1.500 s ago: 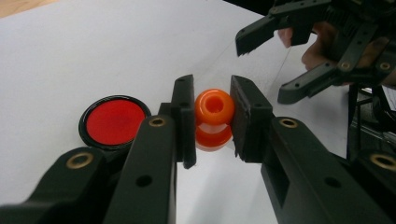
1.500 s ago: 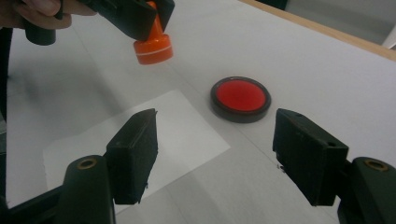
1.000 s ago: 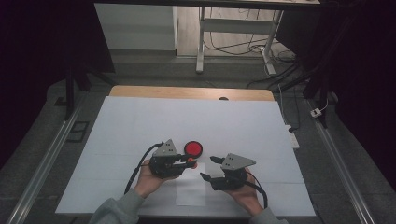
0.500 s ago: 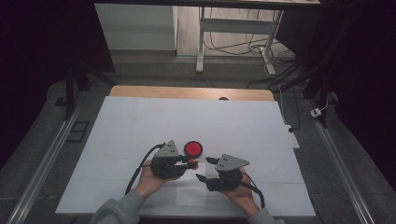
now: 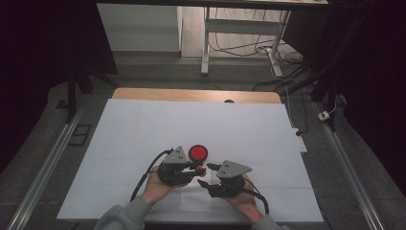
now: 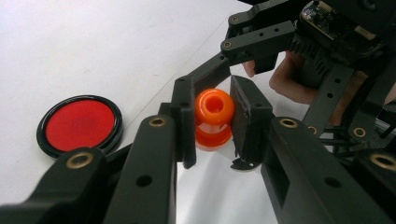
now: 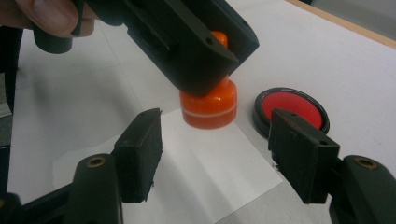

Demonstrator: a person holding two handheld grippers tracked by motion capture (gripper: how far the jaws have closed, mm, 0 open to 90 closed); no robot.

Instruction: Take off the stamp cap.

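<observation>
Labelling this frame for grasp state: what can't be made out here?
- Orange piece: left gripper view, its sides are covered by the left gripper's jaws; right gripper view, its top is behind that gripper, so its full shape is unclear.
- High view: the piece is too small to read.
- Whether its base touches the table: can't tell.
- Red disc: right gripper view, near edge is behind a jaw of the right gripper, which is open.

In the left gripper view, the left gripper (image 6: 214, 122) clamps its two black jaws on a small glossy orange plastic piece (image 6: 214, 116) above the white table (image 6: 93, 42), with a round black-rimmed red disc (image 6: 80, 124) lying at left and the right gripper (image 6: 299, 42) beyond.
</observation>
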